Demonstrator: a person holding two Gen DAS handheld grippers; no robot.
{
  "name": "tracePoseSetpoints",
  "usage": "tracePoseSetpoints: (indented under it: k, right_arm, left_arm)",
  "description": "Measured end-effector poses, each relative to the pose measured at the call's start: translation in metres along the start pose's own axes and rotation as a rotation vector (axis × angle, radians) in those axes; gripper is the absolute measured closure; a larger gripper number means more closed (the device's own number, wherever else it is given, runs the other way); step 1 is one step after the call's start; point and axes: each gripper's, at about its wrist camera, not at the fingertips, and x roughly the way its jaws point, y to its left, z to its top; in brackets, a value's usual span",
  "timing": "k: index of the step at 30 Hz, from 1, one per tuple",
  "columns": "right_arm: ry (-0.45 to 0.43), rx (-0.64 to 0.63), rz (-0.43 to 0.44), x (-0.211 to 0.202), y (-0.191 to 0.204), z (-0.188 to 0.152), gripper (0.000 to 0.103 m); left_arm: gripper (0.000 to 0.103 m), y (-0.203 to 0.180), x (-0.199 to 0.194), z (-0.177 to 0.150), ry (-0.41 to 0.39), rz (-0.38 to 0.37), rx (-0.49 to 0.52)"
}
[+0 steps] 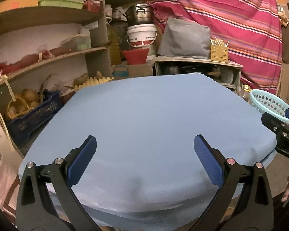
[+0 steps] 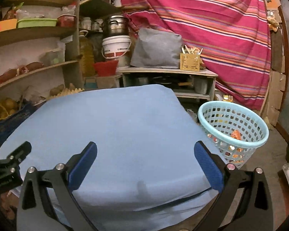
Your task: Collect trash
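The left tool (image 1: 144, 150), black-armed with dark blue padded fingers (image 1: 82, 161), hangs over the near edge of a counter (image 1: 144, 115) covered in a smooth light blue cloth, its jaws spread wide with nothing between them; the right tool (image 2: 145, 151), of the same build, hangs likewise over the near right part of that counter, also spread wide and empty. The cloth surface shows no loose items in either view. A pale turquoise perforated plastic waste basket (image 2: 235, 132) stands on the floor just beside the counter's right edge, and inside it lie small orange and mixed-coloured scraps of trash (image 2: 235, 134), seen through the holes and over the rim. In the left wrist view the same basket shows at the far right, partly behind the other tool's black arm. Beyond the counter, at the far side, a low wooden cabinet (image 2: 169, 71) carries a grey fabric cover (image 2: 156, 48) and a yellow slotted utensil holder (image 2: 189, 61). To its left a white plastic bucket (image 2: 116, 46) bears a dark metal pot (image 2: 116, 26), with a red tub (image 2: 106, 67) in front. Curved wooden shelves (image 1: 48, 57) fill the left, and a pink striped cloth (image 2: 212, 28) hangs across the far right
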Motion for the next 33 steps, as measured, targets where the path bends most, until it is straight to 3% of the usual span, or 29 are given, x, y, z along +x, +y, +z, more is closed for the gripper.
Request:
tracePoseSetpoints:
  k: [12, 33]
  right_arm:
    - [-0.035, -0.039, 0.007, -0.004, 0.021, -0.003, 0.005]
    - [-0.079, -0.062, -0.001, -0.012, 0.031, 0.000, 0.005]
  left_arm:
    - [0.005, 0.017, -0.007, -0.004, -0.046, 0.020, -0.071]
    - [0.005, 0.013, -0.013, -0.004, -0.089, 0.038, -0.067]
